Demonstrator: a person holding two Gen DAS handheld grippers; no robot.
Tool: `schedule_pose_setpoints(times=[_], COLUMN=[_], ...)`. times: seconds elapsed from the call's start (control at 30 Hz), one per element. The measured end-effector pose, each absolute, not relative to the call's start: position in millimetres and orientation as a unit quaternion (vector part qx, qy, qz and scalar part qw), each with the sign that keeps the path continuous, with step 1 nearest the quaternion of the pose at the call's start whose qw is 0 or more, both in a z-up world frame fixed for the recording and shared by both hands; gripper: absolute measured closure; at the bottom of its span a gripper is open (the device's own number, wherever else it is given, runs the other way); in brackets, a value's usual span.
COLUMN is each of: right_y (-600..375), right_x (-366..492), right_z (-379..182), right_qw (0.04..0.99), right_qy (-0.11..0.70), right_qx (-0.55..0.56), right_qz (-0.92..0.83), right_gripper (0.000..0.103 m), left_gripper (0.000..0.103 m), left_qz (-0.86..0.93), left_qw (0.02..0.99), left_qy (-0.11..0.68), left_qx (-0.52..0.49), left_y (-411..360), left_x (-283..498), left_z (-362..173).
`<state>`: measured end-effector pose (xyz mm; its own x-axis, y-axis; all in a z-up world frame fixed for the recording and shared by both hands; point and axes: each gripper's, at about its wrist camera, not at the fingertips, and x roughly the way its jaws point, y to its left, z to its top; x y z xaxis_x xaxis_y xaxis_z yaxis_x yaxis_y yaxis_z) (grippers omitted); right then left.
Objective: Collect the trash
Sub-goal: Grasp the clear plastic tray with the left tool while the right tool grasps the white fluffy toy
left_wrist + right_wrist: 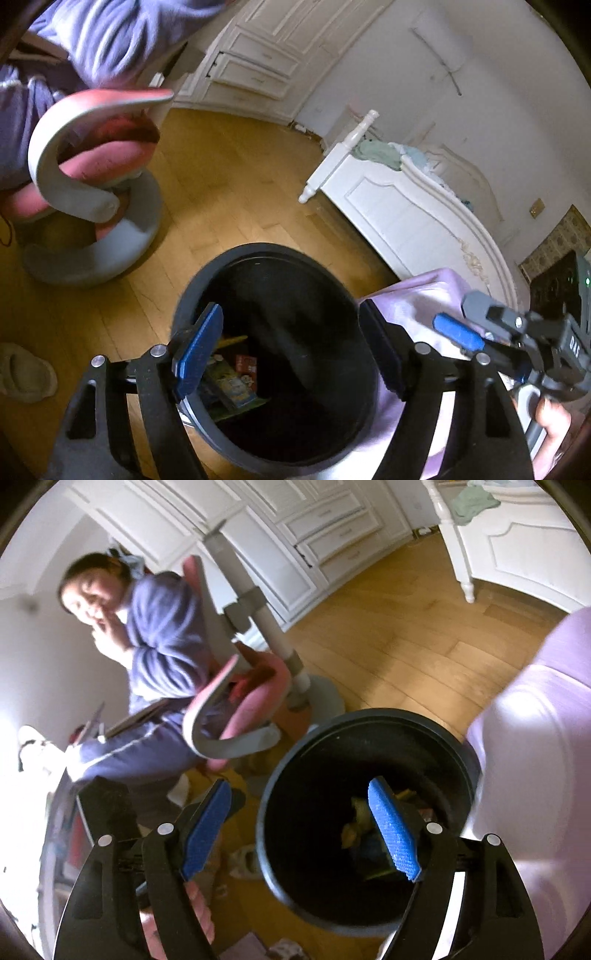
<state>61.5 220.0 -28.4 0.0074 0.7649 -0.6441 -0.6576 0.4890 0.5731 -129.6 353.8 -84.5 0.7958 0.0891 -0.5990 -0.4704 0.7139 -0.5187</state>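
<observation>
Open left gripper, bin holding wrappers

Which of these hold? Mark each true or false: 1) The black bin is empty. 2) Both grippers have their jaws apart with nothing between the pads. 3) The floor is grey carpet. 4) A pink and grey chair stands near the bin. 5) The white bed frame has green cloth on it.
1) False. The black bin has colourful packaging at its bottom.
2) True. The left gripper and right gripper are both open and hold nothing.
3) False. The floor is light wooden boards.
4) True. The pink and grey chair stands beside the bin.
5) True. Green cloth lies on the white bed frame.
</observation>
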Motion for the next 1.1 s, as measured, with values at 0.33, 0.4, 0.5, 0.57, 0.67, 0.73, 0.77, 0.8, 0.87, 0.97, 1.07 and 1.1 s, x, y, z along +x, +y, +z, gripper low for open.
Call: schedule_pose_setpoints(times=[0.33,0.4,0.5,0.57,0.67,0.73,0.77,0.8,0.87,0.97,1.07,1.1], right_y=[74.3,33.7,-27.0,-70.1,-125.1,-156.7,-173.2,-182.8,-200.1,-210.3,-203.5,-200.8], right_x=[65.2,70.0,78.5,85.5,98.1,108.0,114.8,119.0,130.5,148.5,160.5,164.0], right_z=[26.8,32.3,35.4,34.1,30.4,25.9,22.5,19.6,9.6,-7.2,-13.8,-15.4], right_qw=[0.78,0.799,0.825,0.845,0.865,0.874,0.879,0.882,0.882,0.879,0.88,0.88], right_qy=[0.408,0.392,0.376,0.366,0.359,0.359,0.359,0.361,0.371,0.392,0.395,0.395], right_qx=[0.082,0.092,0.104,0.106,0.112,0.112,0.111,0.11,0.108,0.103,0.081,0.074], right_qz=[0.467,0.447,0.409,0.376,0.332,0.308,0.292,0.283,0.268,0.25,0.25,0.253], right_gripper=[0.026,0.026,0.026,0.026,0.026,0.026,0.026,0.026,0.026,0.026,0.026,0.026], left_gripper=[0.027,0.027,0.027,0.027,0.027,0.027,0.019,0.014,0.007,0.007,0.007,0.007], left_qz=[0.058,0.03,-0.015,-0.034,-0.06,-0.072,-0.075,-0.076,-0.085,-0.119,-0.138,-0.146], left_qw=[0.922,0.926,0.93,0.931,0.933,0.936,0.937,0.938,0.941,0.929,0.913,0.908], left_qy=[0.286,0.295,0.311,0.32,0.331,0.332,0.333,0.333,0.327,0.344,0.364,0.37], left_qx=[-0.255,-0.234,-0.194,-0.175,-0.129,-0.097,-0.076,-0.061,-0.018,0.066,0.123,0.132], left_y=[244.1,218.3,173.1,153.8,120.6,103.2,94.3,87.7,68.5,39.5,21.3,16.6], left_x=[-79.4,-64.8,-35.0,-17.6,21.7,44.7,58.9,68.5,94.3,141.1,176.7,187.3], left_z=[-28.3,-21.2,-10.0,-5.9,4.1,8.9,11.7,12.9,15.2,7.1,-4.8,-8.2])
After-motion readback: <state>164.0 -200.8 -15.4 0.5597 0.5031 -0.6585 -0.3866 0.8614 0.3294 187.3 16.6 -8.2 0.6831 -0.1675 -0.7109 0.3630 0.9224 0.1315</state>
